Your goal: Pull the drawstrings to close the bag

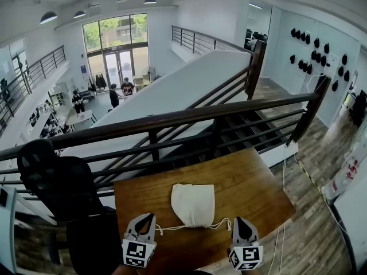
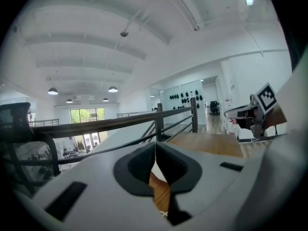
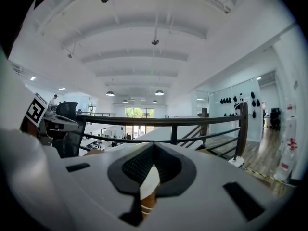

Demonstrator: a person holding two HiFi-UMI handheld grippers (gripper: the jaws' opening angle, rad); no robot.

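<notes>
A white cloth bag point(image 1: 194, 203) lies flat on the wooden table point(image 1: 258, 188), its gathered mouth toward me. A white drawstring runs out of the mouth to each side. The left string point(image 1: 169, 228) ends at my left gripper point(image 1: 151, 216); the right string point(image 1: 222, 224) ends at my right gripper point(image 1: 237, 219). Both grippers hover at the table's near edge. In the left gripper view the jaws point(image 2: 155, 146) meet, with a bit of cord point(image 2: 164, 220) in the slit below. The right gripper point(image 3: 153, 146) is likewise shut, with cord strands point(image 3: 147, 208) across its slit.
A dark metal railing point(image 1: 189, 117) runs just behind the table, with a drop to a lower floor beyond it. A black office chair point(image 1: 57, 182) stands at the table's left. A thin cable point(image 1: 283, 193) hangs by the table's right side over the plank floor.
</notes>
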